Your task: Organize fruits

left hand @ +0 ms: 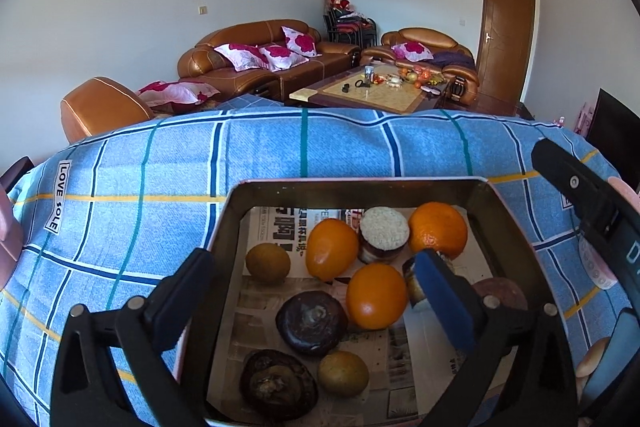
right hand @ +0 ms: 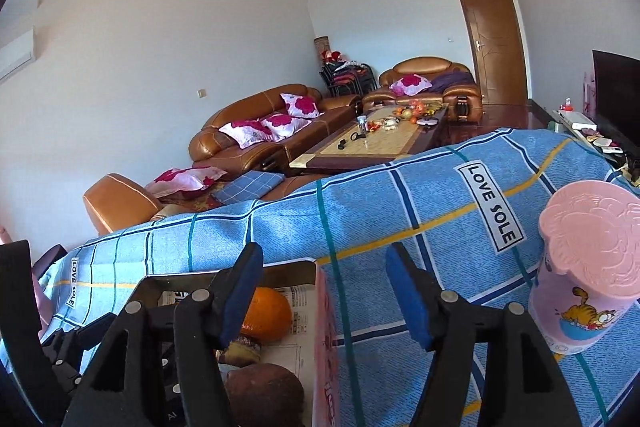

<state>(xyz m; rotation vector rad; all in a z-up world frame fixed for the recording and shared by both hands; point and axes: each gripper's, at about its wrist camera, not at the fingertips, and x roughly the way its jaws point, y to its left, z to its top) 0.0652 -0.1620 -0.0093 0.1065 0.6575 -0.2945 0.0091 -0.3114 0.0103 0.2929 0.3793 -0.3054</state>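
Observation:
A metal box (left hand: 228, 227) lined with newspaper sits on a blue checked cloth (left hand: 160, 167). It holds three oranges (left hand: 331, 249), two dark round fruits (left hand: 312, 323), two small brown-green fruits (left hand: 267, 262) and a dark piece with a pale grainy top (left hand: 384, 235). My left gripper (left hand: 316, 291) hangs open wide above the box, with nothing pressed by its pads. My right gripper (right hand: 324, 299) is open over the box's pink right wall (right hand: 326, 339), holding nothing. One orange (right hand: 266, 315) and a reddish-brown fruit (right hand: 264, 391) show beside its left finger.
A pink lidded cup (right hand: 588, 267) with a cartoon cat stands on the cloth right of the box. Behind the table are brown leather sofas (left hand: 260, 59), a coffee table (left hand: 360, 91) with fruit on it, a wooden door (left hand: 506, 35) and a dark screen (right hand: 616, 95).

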